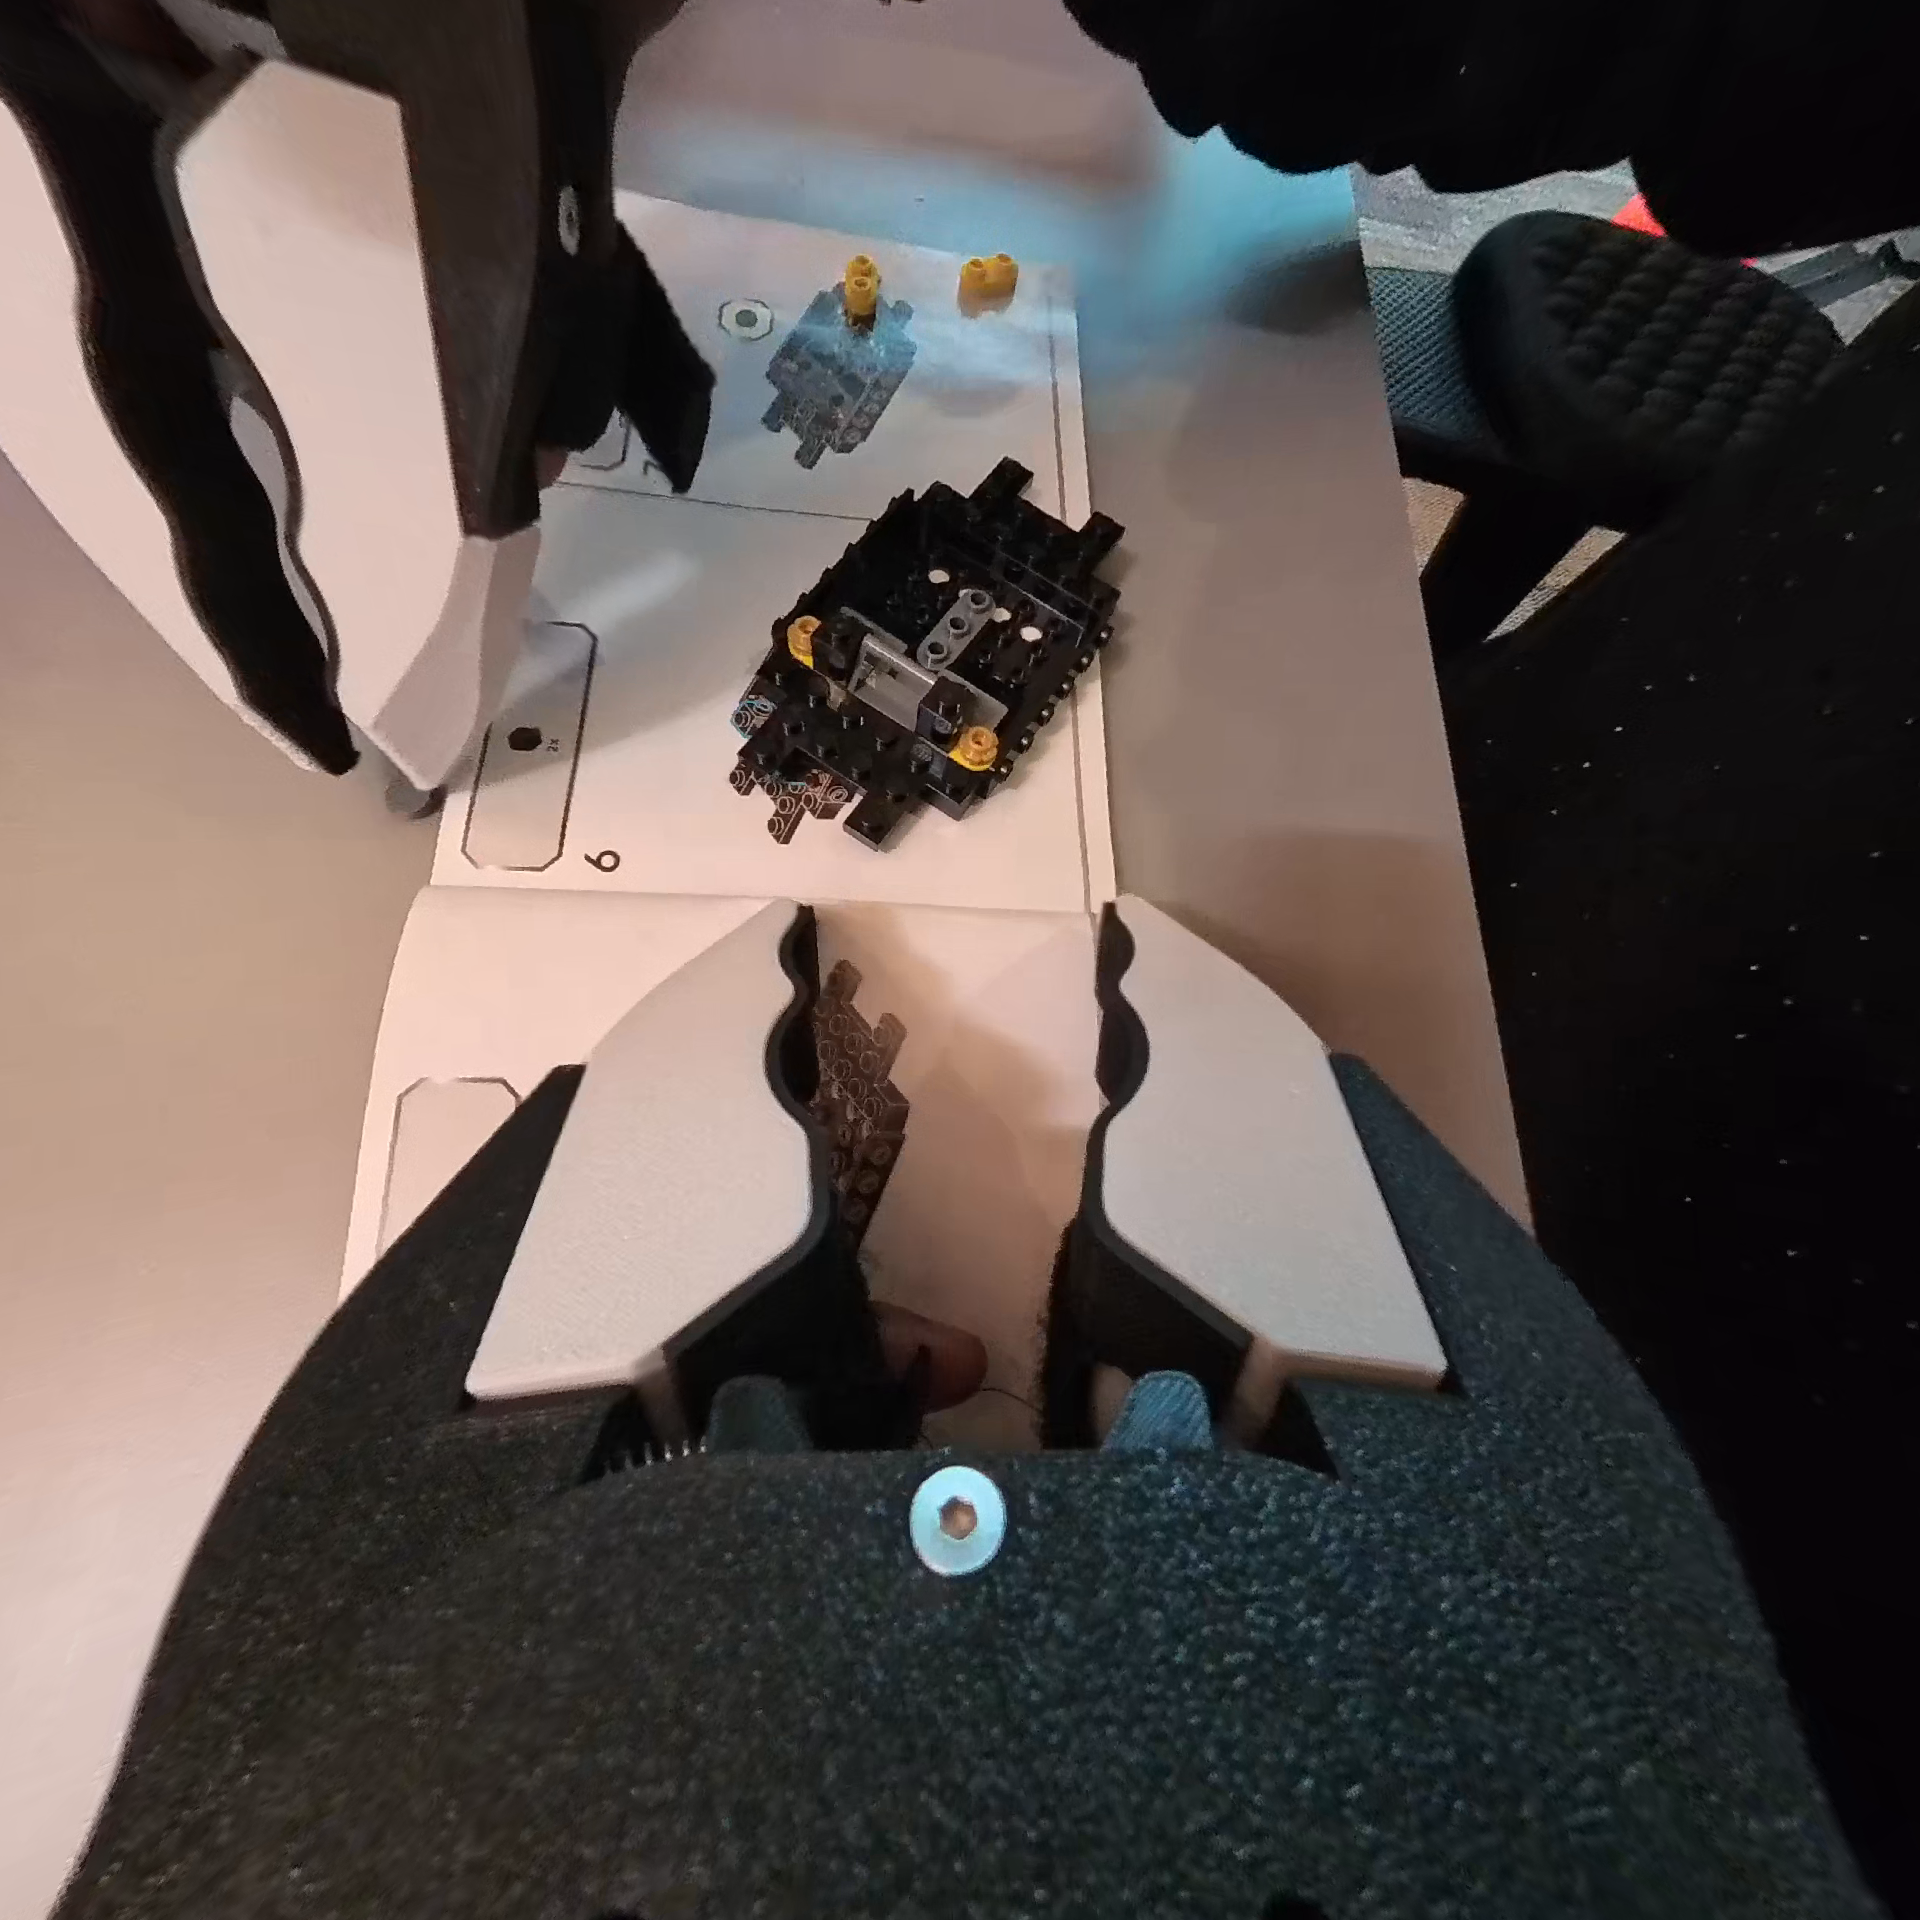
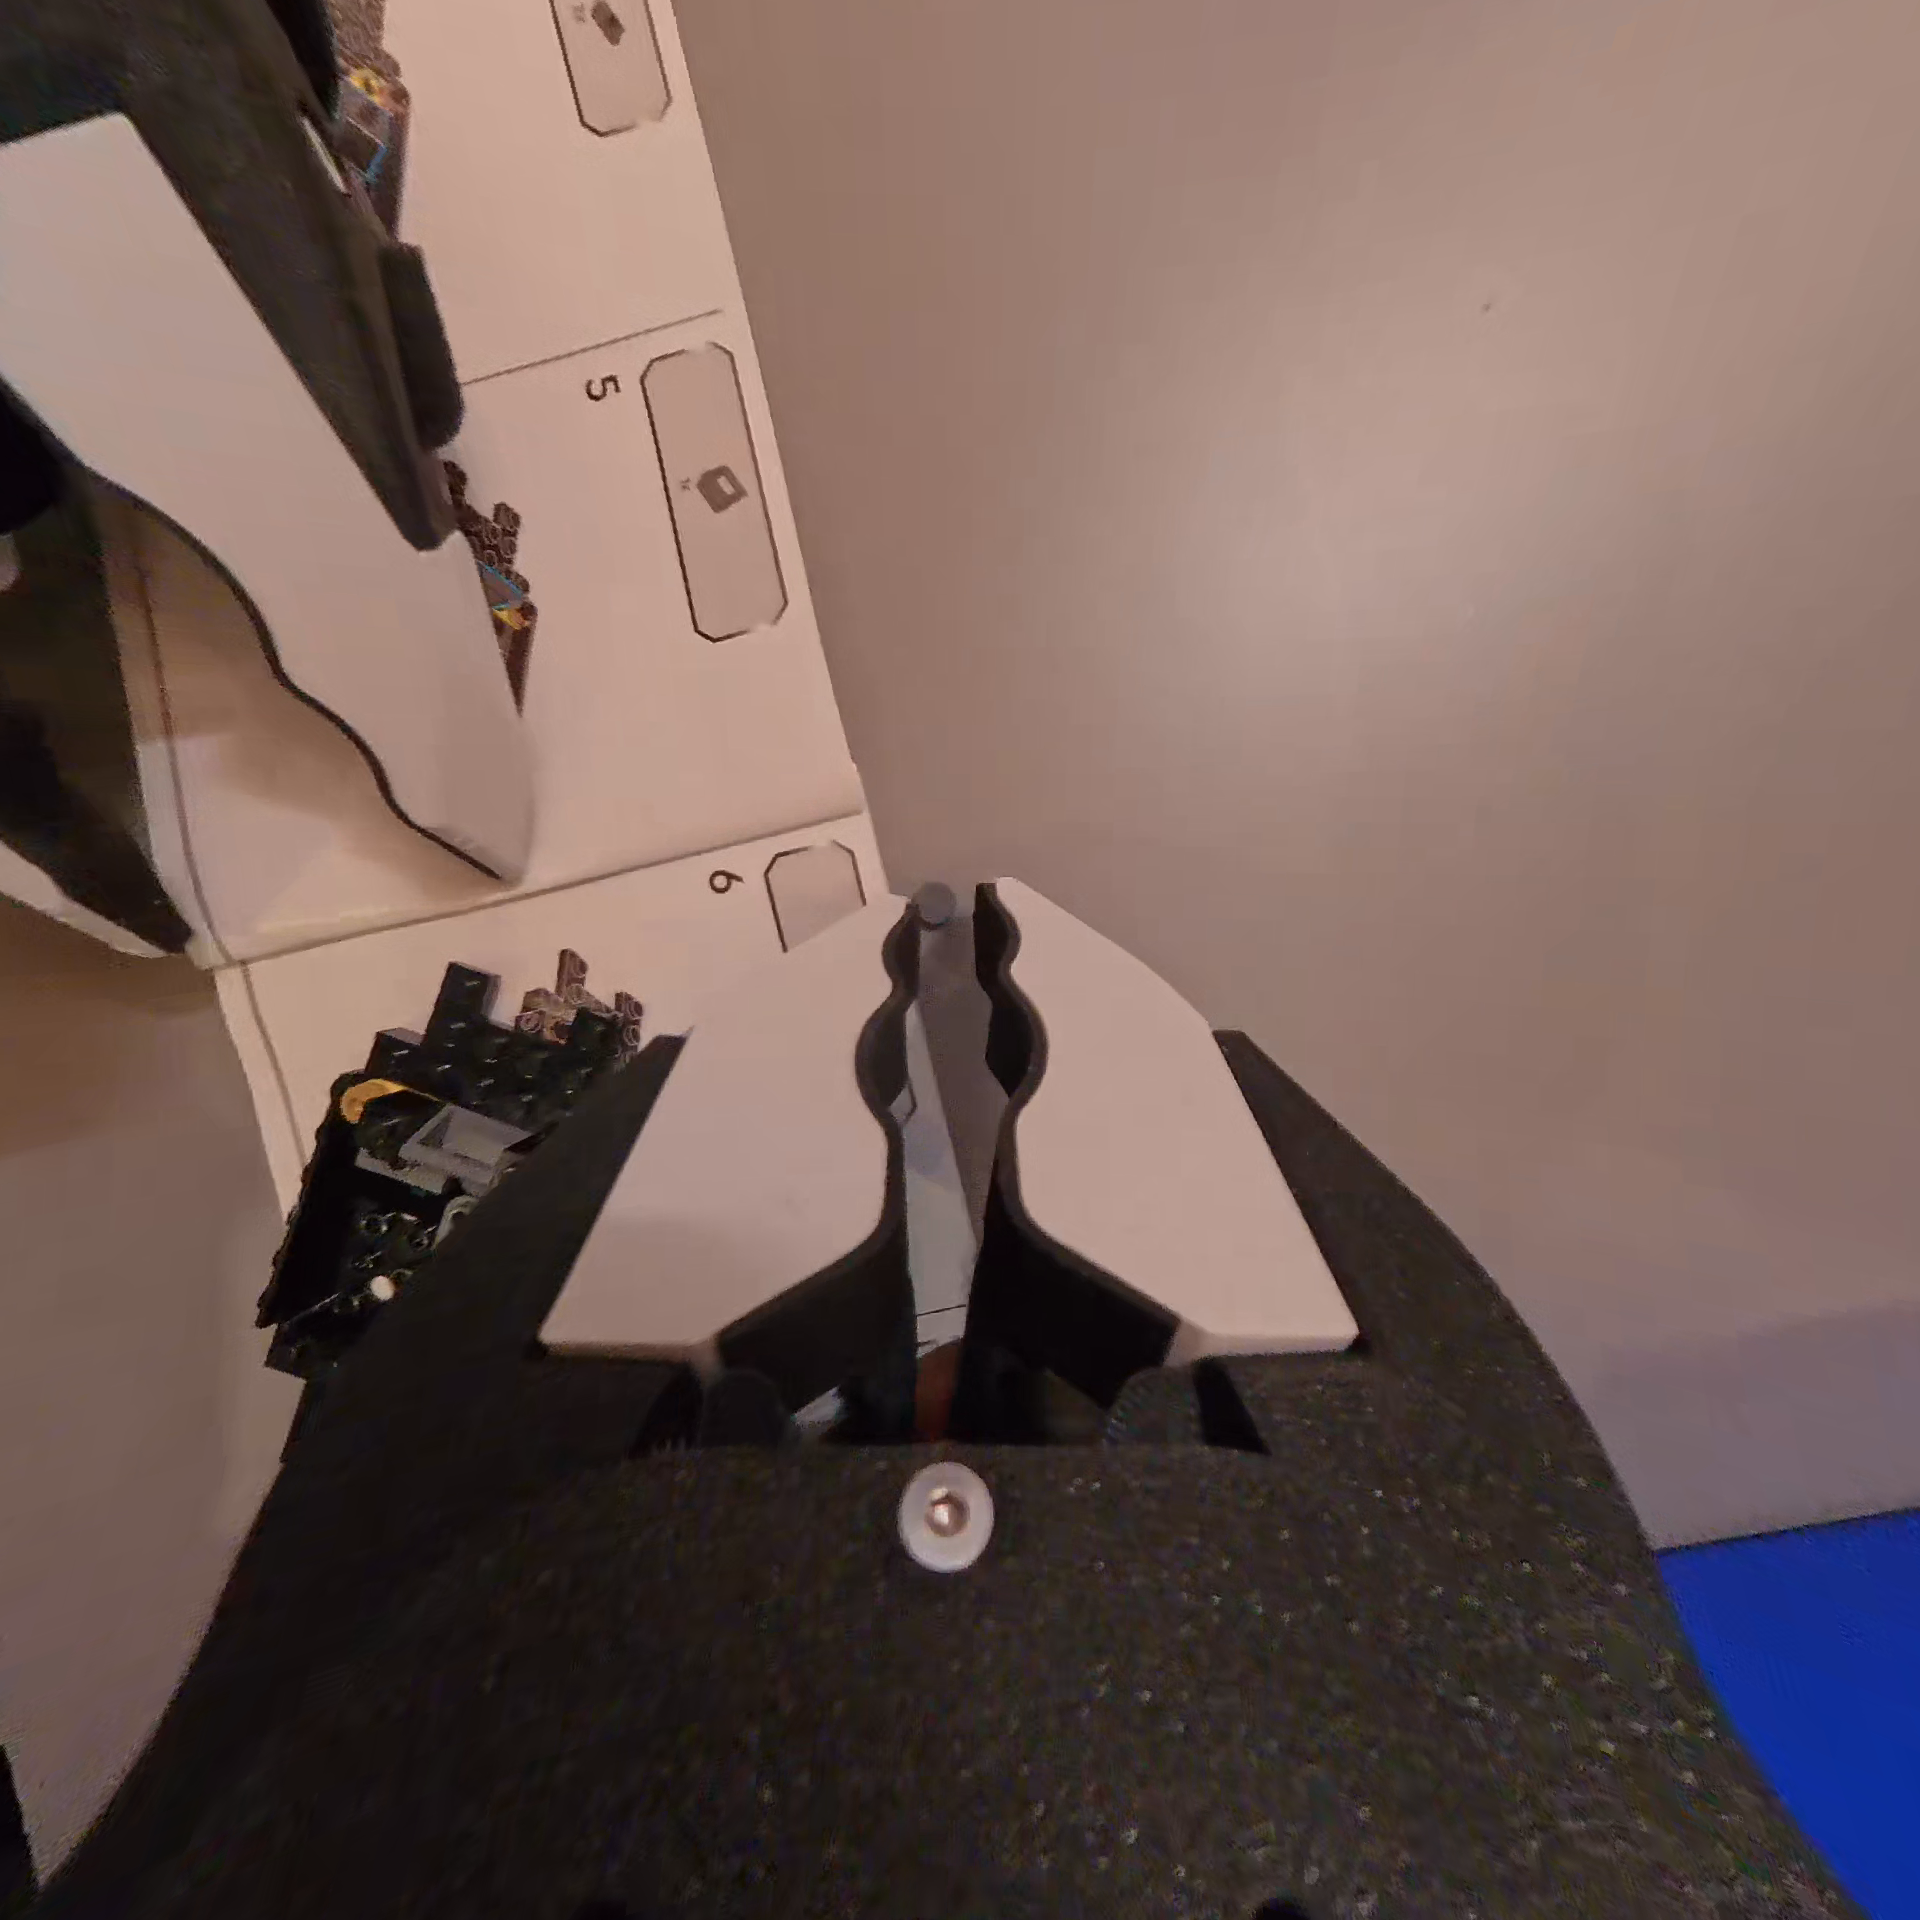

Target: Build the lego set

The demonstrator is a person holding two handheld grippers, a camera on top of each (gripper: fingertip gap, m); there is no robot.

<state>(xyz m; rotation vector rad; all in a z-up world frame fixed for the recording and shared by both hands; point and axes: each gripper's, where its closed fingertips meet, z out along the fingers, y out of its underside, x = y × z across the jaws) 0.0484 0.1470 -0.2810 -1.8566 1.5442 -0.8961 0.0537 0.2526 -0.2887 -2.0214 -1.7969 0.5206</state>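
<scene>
A black Lego build [image 1: 935, 665] with grey and yellow parts lies on the white instruction sheet [image 1: 665, 582]. My left gripper [image 1: 951, 925] is open and empty, just short of the build. My right gripper [image 1: 384, 779] stands to the build's left, tips down on the sheet's edge. In the right wrist view it [image 2: 945, 899] is shut on a small grey round piece [image 2: 933, 900]. The build [image 2: 436, 1143] sits left of that gripper, partly hidden by it. The left gripper [image 2: 312, 623] shows at upper left.
A small yellow round piece [image 1: 987, 281] sits near the sheet's far end. A dark chair [image 1: 1662, 727] stands right of the beige table [image 1: 156, 1039]. A dark sleeve [image 1: 1455, 83] and a blurred cyan patch are at the top. Something blue [image 2: 1787, 1683] lies past the table edge.
</scene>
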